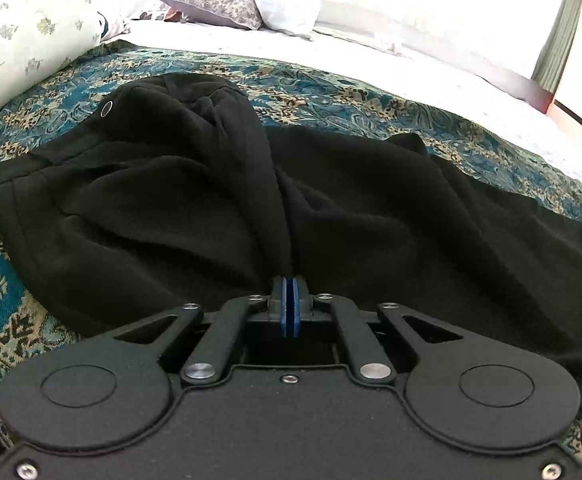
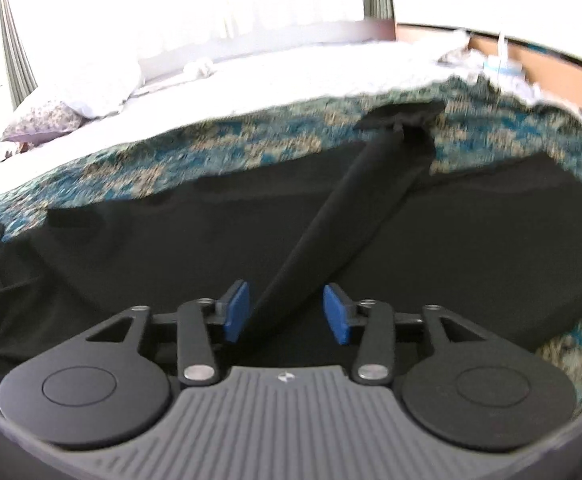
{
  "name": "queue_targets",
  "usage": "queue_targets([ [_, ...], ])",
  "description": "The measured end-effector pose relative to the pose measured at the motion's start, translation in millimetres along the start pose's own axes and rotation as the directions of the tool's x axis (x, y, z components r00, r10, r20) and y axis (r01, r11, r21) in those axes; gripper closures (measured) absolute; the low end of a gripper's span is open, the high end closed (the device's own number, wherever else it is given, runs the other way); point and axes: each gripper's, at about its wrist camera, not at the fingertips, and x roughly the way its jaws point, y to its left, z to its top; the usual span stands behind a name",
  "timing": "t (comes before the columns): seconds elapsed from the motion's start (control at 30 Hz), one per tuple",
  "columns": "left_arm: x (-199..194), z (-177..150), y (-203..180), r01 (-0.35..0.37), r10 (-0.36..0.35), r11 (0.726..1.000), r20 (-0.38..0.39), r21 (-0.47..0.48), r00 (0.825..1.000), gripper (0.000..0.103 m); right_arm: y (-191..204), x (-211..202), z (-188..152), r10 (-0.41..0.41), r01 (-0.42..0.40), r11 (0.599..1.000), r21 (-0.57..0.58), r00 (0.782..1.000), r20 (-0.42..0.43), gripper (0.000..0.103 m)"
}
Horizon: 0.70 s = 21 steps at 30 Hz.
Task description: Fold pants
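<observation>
Under everything I see the blue-and-tan patterned woven bedspread [image 1: 331, 84], with the white sheet [image 1: 251, 46] beyond it at twelve o'clock and a small floral-print pillow [image 1: 219, 4] at eleven. The black fleece pants [image 1: 151, 200] lie rumpled across the bedspread, filling most of my left view — a metal eyelet [image 1: 106, 109] at ten o'clock suggests the waistband end is over there.

My left gripper [image 1: 290, 280] has its blue pads pressed together on a ridge of that fabric, which rises away toward twelve. My right gripper [image 2: 286, 308] stands with its pads apart, a taut fold of the pants [image 2: 331, 216] running between them toward one o'clock — not pinched.

I judge this the start of the first fold, one side secured. Next I should close the right on that fold, then carry both together.
</observation>
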Motion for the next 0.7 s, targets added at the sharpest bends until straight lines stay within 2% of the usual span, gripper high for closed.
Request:
queue_targets([
  [0.1,1.0,-0.7,-0.4,0.001,-0.001,1.0,0.003,0.015,1.0,0.097,-11.3,12.4,20.3,-0.064,0.065,0.997,-0.043,0.998,0.017,0.034],
  [0.23,1.4,-2.6,-2.7,-0.009,0.009,0.999,0.014,0.04,1.0,0.097,-47.5,37.1,60.2,-0.116,0.117,0.993,-0.021,0.993,0.038,0.031],
  [0.37,1.3,-5.4,-4.8,-0.021,0.019,0.998,0.03,0.055,0.999,0.097,-83.7,58.6,89.7,-0.19,0.192,0.981,-0.018,0.977,0.097,0.03],
  [0.5,0.5,-9.5,-8.5,-0.039,0.035,0.995,0.05,0.087,0.998,0.097,-102.5,93.0,111.0,-0.244,0.254,0.963,-0.091,0.964,0.105,0.03],
  [0.6,1.1,-11.0,-11.6,-0.055,0.049,0.993,0.06,0.108,0.997,0.097,-102.5,121.2,122.6,-0.222,0.233,0.962,-0.145,0.971,0.089,0.028],
  [0.7,1.7,-11.8,-14.0,-0.067,0.059,0.991,0.065,0.12,0.996,0.097,-96.4,156.2,130.2,-0.231,0.238,0.949,-0.205,0.971,0.059,0.017],
])
